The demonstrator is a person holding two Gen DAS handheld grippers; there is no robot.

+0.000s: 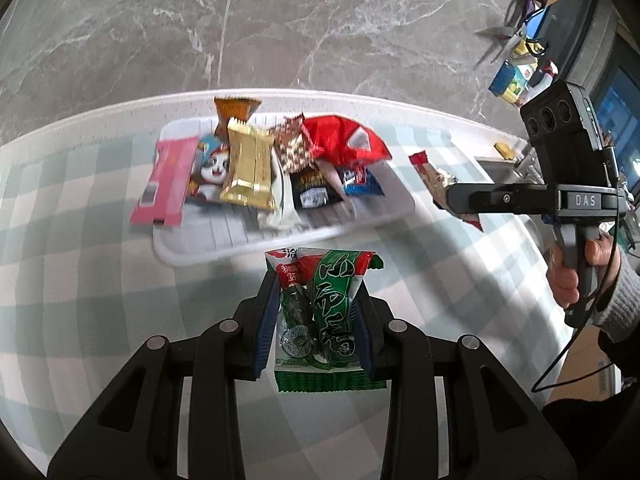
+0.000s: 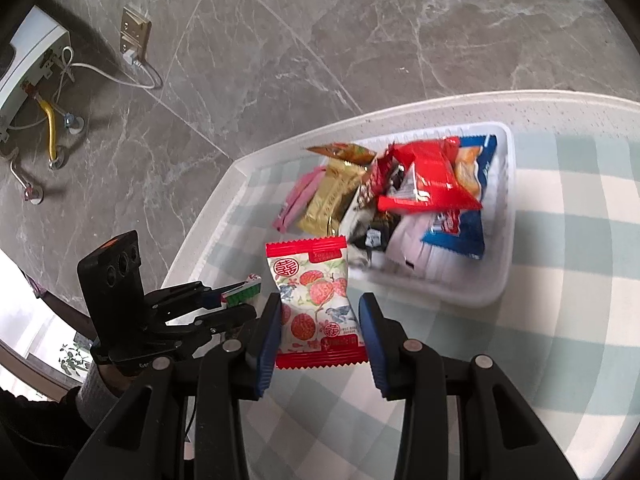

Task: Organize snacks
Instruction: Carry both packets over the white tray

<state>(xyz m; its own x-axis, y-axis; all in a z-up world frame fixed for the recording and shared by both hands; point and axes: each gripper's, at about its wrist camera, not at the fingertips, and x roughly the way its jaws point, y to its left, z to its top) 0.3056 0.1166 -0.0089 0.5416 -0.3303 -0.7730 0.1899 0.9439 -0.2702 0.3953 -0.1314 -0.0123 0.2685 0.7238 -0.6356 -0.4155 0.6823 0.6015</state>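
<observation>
Grey marble-patterned wall tiles [image 1: 280, 28] fill the background behind a white-edged table covered with a pale green and white checked cloth [image 1: 80, 264]. On the cloth rests a shallow white rectangular plastic tray [image 1: 208, 248] with a ribbed floor, holding a loose pile of snack packets: a crumpled red foil bag [image 1: 344, 140] lying on top at the far right, a gold foil packet [image 1: 252, 168] near the middle, a long pink wrapper [image 1: 168, 184] overhanging the left rim, a packet printed with a cartoon panda face [image 1: 210, 172] between the pink and gold ones, and a blue-and-white packet [image 2: 460, 232] toward the right end. Near side of the tray, above the cloth, the left gripper [image 1: 316, 320] pinches a green seaweed snack packet with white lettering and a red top corner [image 1: 324, 312] between its blue-padded fingers [image 1: 266, 320], the pads pressing on both long edges of the packet. The right gripper [image 2: 320, 316] likewise clamps a white packet with red serrated ends and a red lychee print [image 2: 316, 300], its blue pads set against the packet's two sides, just in front of the tray's near-left corner. In the left wrist view the right gripper appears from the side, to the right of the tray, carried by a hand [image 1: 572, 276] in a grey knitted sleeve.
</observation>
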